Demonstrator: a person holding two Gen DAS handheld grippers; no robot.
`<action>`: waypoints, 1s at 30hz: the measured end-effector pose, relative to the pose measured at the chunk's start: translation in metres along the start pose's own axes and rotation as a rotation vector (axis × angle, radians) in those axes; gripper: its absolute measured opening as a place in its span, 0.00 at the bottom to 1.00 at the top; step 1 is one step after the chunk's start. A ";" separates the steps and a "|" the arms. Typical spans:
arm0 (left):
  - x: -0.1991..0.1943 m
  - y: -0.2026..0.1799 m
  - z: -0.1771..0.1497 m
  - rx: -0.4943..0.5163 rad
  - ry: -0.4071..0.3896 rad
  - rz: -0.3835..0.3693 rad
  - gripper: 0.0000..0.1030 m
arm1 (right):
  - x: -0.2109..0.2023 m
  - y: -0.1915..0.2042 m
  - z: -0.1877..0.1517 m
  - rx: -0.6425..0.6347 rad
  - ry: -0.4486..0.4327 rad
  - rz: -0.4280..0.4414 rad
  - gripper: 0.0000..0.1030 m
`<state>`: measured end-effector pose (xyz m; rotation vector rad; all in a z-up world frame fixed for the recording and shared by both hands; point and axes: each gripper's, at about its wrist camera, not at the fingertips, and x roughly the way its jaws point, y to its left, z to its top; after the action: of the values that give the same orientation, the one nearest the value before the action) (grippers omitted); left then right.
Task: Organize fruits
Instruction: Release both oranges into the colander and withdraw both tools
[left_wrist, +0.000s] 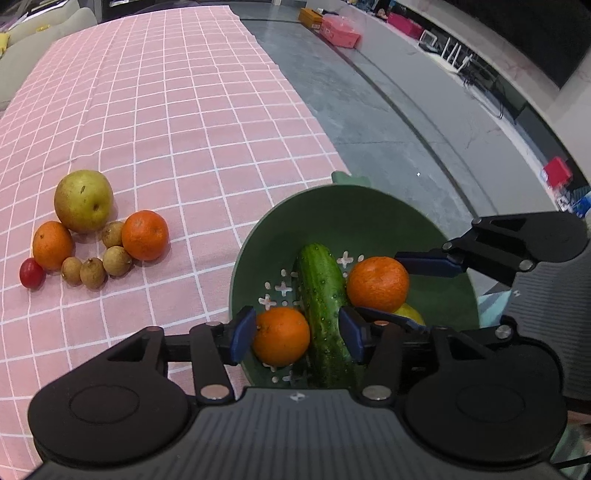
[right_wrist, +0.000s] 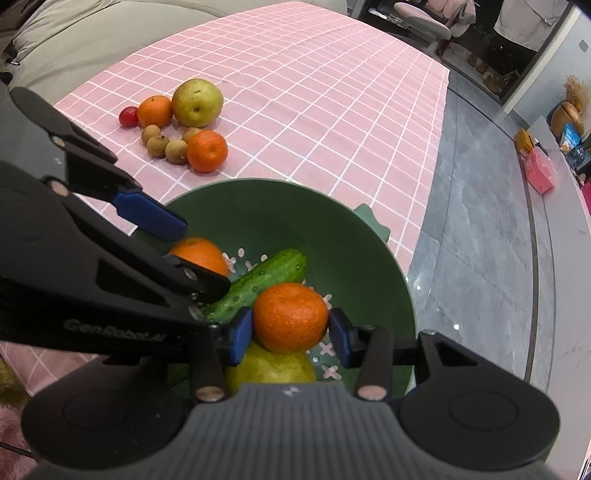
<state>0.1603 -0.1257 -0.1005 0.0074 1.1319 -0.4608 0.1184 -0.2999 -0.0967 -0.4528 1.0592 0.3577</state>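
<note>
Over the green bowl, the left gripper is open around one orange, while the right gripper squeezes another orange beside the cucumber.

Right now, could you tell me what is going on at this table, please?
A person is sorting fruit with two handheld grippers over a green colander bowl. The right gripper is closed on an orange above the bowl. The left gripper stands open around another orange beside a cucumber. More fruit waits on the pink checked cloth.
</note>
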 end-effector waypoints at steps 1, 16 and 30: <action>-0.002 0.000 0.000 0.000 -0.008 0.000 0.61 | 0.001 -0.001 0.000 0.004 0.003 -0.004 0.41; -0.030 -0.010 -0.002 0.109 -0.090 0.101 0.62 | 0.005 -0.001 0.008 0.066 0.008 -0.063 0.53; -0.073 0.009 -0.008 0.124 -0.184 0.210 0.62 | -0.031 0.020 0.018 0.070 -0.088 -0.085 0.62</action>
<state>0.1316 -0.0903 -0.0425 0.1874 0.9093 -0.3357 0.1086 -0.2753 -0.0655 -0.4148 0.9612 0.2621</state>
